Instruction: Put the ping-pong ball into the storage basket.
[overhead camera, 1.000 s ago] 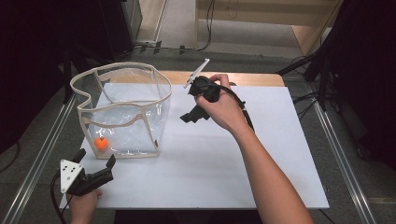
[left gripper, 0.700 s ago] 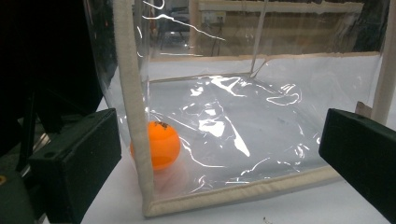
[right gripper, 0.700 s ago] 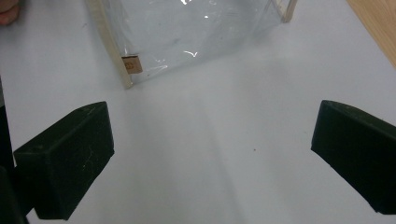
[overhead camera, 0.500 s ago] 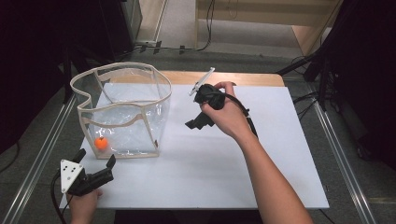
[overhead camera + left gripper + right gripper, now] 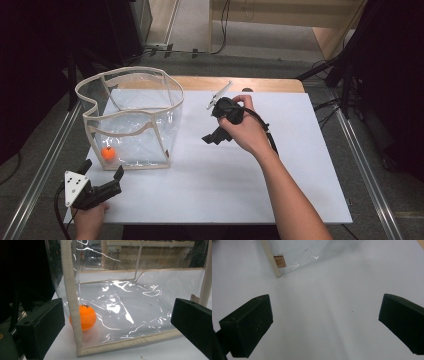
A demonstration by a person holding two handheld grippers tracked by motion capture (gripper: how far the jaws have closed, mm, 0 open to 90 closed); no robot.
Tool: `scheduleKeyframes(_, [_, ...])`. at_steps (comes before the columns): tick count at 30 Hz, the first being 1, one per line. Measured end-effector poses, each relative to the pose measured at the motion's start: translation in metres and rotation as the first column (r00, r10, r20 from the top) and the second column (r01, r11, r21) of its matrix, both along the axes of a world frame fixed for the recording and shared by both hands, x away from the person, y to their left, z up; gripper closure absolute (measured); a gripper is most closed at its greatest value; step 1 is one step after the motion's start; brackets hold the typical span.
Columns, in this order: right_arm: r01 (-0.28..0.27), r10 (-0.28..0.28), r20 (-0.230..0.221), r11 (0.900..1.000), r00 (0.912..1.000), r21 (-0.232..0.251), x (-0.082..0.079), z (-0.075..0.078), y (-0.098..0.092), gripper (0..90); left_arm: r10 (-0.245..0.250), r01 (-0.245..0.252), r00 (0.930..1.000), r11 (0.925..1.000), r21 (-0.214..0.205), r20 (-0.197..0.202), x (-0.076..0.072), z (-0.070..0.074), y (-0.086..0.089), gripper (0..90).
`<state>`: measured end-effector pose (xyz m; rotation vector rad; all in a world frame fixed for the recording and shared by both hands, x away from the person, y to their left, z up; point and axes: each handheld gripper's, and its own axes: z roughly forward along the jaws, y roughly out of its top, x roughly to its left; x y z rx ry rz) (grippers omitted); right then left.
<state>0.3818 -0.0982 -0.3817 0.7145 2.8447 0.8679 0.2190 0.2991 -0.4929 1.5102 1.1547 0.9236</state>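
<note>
Desk carries a white sheet, and on its left part stands a clear bag with cream-trimmed edges, upright and open at the top. Inside the bag, at the near left corner on its floor, lies an orange ball; in the left claw view the ball sits just behind the bag's near vertical trim, seen through the clear wall.

Left claw is held low at the desk's near left corner, just in front of the bag, pointing toward it. Its jaws stand wide apart and hold nothing; in its own view the bag's front wall lies between them, not touched. A grey three-cornered plate tops it.

Right claw is held above the middle of the desk, to the right of the bag and apart from it, pointing down and toward the bag's near right corner. Its jaws are likewise spread wide with only bare sheet between them. In the right claw view, a small brown tag shows at the bag's lower corner.
</note>
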Motion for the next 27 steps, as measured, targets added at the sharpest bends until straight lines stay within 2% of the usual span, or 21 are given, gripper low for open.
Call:
scheduleKeyframes(14, [0.024,-0.024,-0.007,0.9994,0.9997,0.025,-0.010,-0.024,-0.014,0.0,0.002,-0.002,1.0000,1.0000,0.007,-0.001,-0.001,0.000,-0.001,0.0])
scheduleKeyframes(27, [0.048,-0.048,-0.007,0.9976,0.9988,0.050,-0.022,-0.039,-0.031,0.0,0.001,-0.001,1.0000,1.0000,0.010,0.000,0.000,0.000,-0.001,0.0])
